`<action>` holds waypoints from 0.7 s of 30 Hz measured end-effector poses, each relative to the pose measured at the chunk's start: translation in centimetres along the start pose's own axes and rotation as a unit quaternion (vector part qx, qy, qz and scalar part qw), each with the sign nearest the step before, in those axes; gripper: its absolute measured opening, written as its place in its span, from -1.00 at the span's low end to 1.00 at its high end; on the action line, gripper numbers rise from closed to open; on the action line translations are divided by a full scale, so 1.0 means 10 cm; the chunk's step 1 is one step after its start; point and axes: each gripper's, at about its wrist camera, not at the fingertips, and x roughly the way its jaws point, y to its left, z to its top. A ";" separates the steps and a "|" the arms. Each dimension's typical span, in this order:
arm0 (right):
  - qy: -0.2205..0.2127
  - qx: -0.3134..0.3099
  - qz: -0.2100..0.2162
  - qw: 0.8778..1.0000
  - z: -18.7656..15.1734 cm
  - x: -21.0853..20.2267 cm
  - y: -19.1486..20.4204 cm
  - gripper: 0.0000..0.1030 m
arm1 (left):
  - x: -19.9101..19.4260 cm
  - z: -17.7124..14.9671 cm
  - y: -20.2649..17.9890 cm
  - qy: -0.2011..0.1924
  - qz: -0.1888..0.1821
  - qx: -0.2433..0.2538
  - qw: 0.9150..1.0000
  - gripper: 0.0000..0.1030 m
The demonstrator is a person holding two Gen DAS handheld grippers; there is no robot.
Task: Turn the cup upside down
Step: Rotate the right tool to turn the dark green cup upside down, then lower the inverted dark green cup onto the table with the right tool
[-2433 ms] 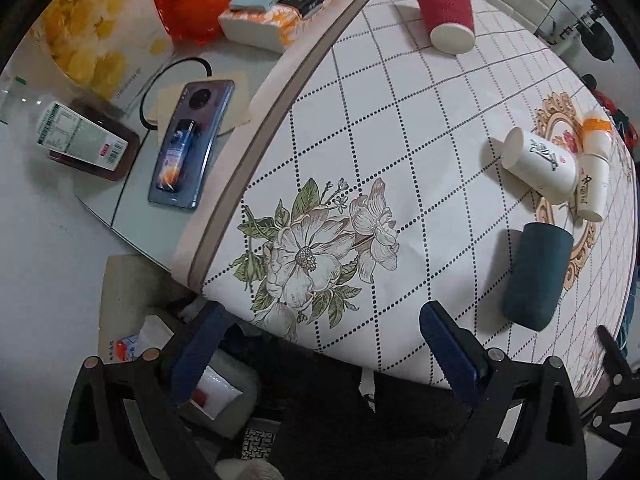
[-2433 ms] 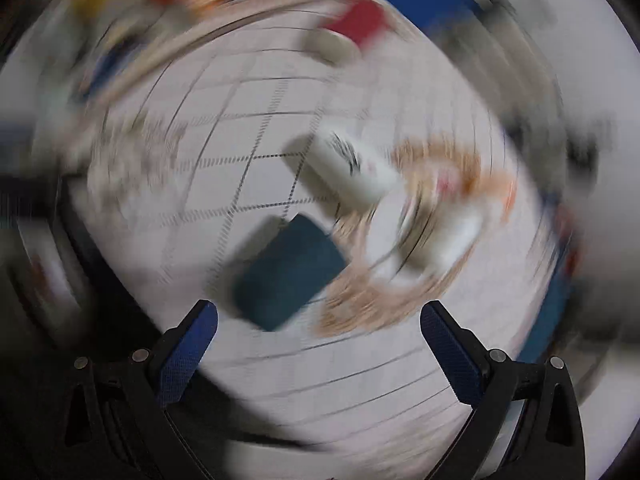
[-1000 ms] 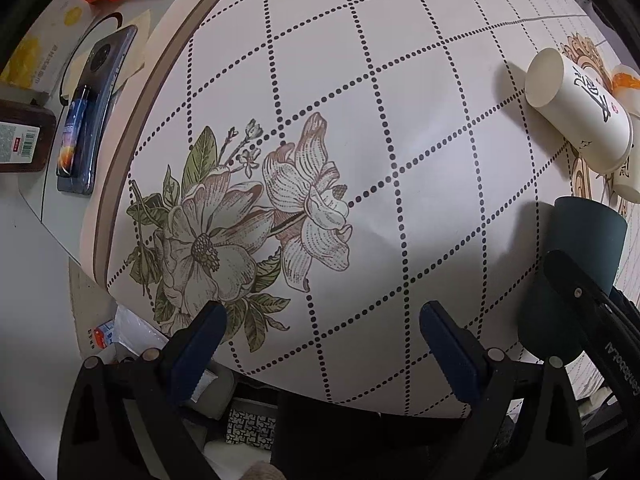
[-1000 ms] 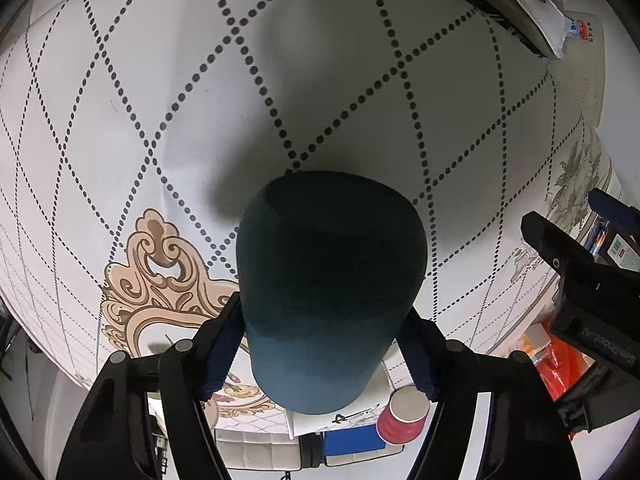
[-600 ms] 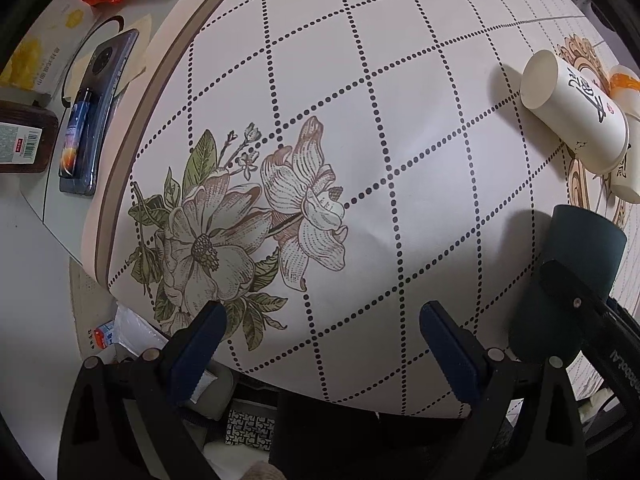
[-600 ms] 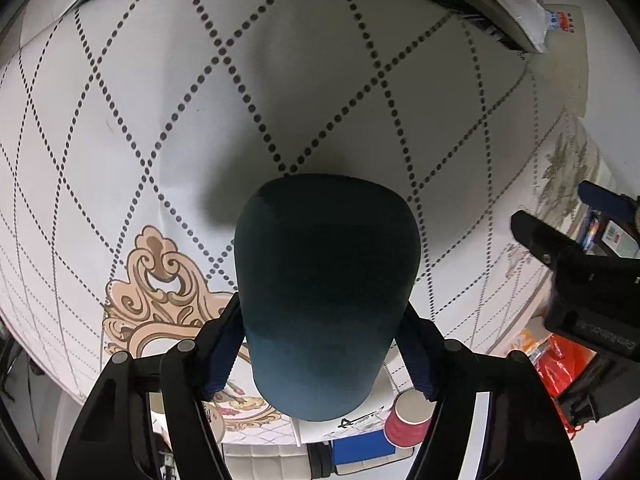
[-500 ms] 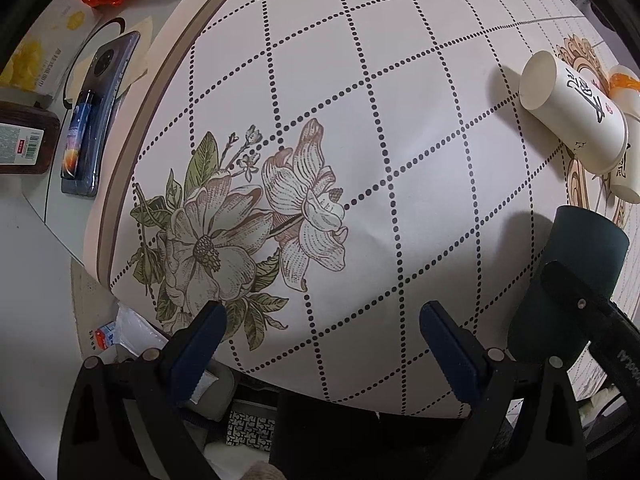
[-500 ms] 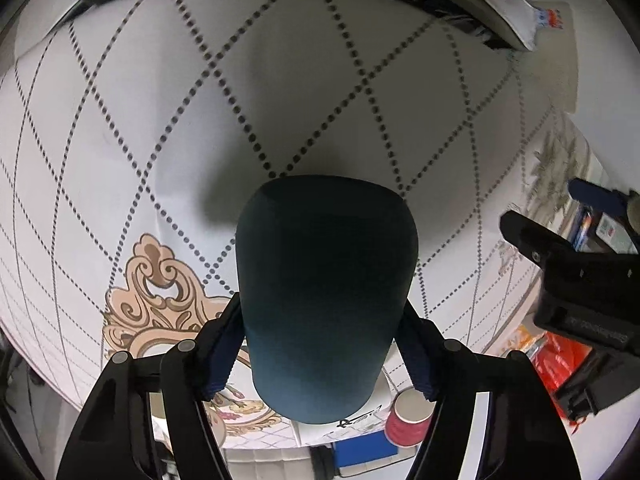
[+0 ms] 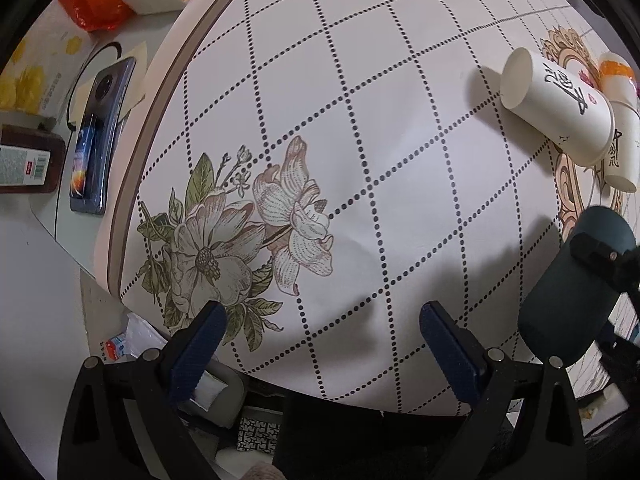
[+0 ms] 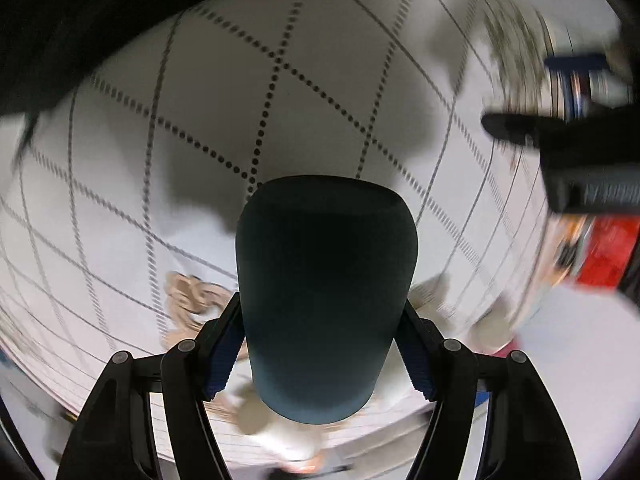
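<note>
While half a second ago the background was sharp, it now smears: right hand-held gripper [image 10: 320, 354], clamped on dark teal cup [image 10: 324, 300], has begun rotating it above the table [image 9: 400, 128]; flip likely underway. Left hand-held gripper [image 9: 320, 336] hangs apart, holding nothing

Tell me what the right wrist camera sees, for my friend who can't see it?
The right gripper has its jaws shut on a dark teal cup, held over a white tablecloth with dotted diamond lines. The edges are blurry.
</note>
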 end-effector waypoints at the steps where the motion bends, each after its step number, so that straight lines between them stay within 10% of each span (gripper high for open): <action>1: 0.003 0.025 0.016 1.000 0.05 -0.05 -0.09 0.40 | -0.01 0.00 -0.02 -0.001 0.001 0.002 1.000 0.92; 12: 0.037 0.317 0.192 0.928 -0.23 0.16 -0.31 0.41 | -0.03 0.02 -0.11 -0.006 0.006 0.015 1.000 0.92; 21: 0.092 0.514 0.307 0.795 -0.62 0.42 -0.31 0.41 | -0.08 0.02 -0.33 -0.008 0.010 0.031 0.999 0.92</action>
